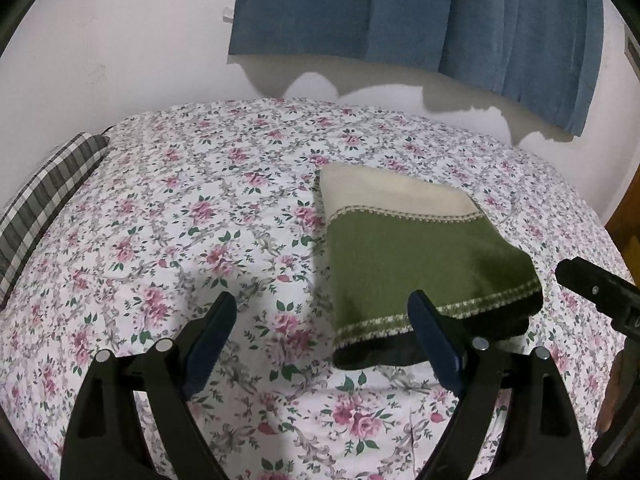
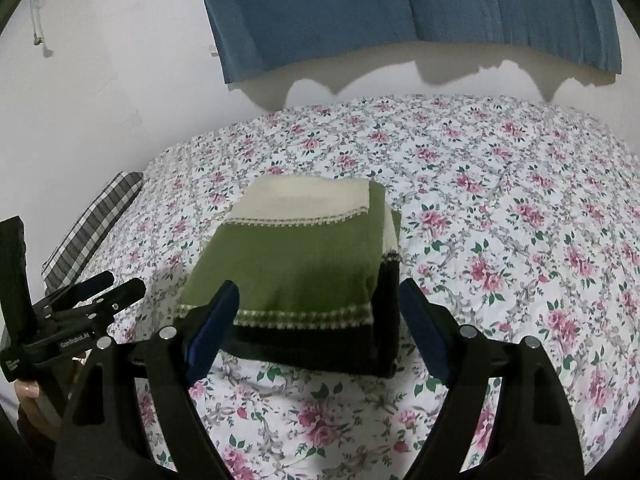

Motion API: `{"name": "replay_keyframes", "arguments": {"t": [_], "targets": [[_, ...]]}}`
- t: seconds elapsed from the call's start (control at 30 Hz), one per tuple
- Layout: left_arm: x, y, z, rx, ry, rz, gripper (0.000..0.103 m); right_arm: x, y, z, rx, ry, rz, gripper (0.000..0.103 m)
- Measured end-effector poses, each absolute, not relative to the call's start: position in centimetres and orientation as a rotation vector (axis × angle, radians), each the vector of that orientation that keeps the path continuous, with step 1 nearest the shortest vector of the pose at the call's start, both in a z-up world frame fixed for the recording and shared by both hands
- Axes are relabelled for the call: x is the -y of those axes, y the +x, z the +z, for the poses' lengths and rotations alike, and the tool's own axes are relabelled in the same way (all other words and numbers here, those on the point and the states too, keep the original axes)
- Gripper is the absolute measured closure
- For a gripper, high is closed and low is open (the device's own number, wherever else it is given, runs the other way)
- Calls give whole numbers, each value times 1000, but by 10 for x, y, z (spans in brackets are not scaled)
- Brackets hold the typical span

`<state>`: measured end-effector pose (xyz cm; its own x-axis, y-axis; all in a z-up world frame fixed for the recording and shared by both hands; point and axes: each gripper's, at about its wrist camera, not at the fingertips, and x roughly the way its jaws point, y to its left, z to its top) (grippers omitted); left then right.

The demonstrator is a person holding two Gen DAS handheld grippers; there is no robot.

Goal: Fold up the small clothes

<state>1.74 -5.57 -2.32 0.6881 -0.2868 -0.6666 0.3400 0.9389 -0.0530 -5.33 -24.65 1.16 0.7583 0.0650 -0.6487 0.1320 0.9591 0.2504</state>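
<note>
A folded green, cream and black knitted garment (image 1: 420, 256) lies flat on the floral bedsheet (image 1: 200, 220). It also shows in the right wrist view (image 2: 296, 264). My left gripper (image 1: 324, 320) is open and empty, hovering above the sheet at the garment's near left corner. My right gripper (image 2: 318, 308) is open and empty, just in front of the garment's near black edge. The right gripper shows at the right edge of the left wrist view (image 1: 600, 292). The left gripper shows at the left of the right wrist view (image 2: 96, 292).
A checked grey pillow (image 1: 44, 204) lies at the bed's left edge, also in the right wrist view (image 2: 96, 224). A blue curtain (image 1: 420, 12) hangs on the white wall behind the bed. A wooden piece (image 1: 624, 216) shows at the far right.
</note>
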Motion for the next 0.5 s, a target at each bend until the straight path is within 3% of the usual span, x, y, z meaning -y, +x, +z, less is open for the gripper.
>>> {"name": "replay_keyframes", "arguments": {"t": [0.5], "targets": [[48,7,-22,-725,81,-348,17,238,-64,10,-721,285,-45,21]]}}
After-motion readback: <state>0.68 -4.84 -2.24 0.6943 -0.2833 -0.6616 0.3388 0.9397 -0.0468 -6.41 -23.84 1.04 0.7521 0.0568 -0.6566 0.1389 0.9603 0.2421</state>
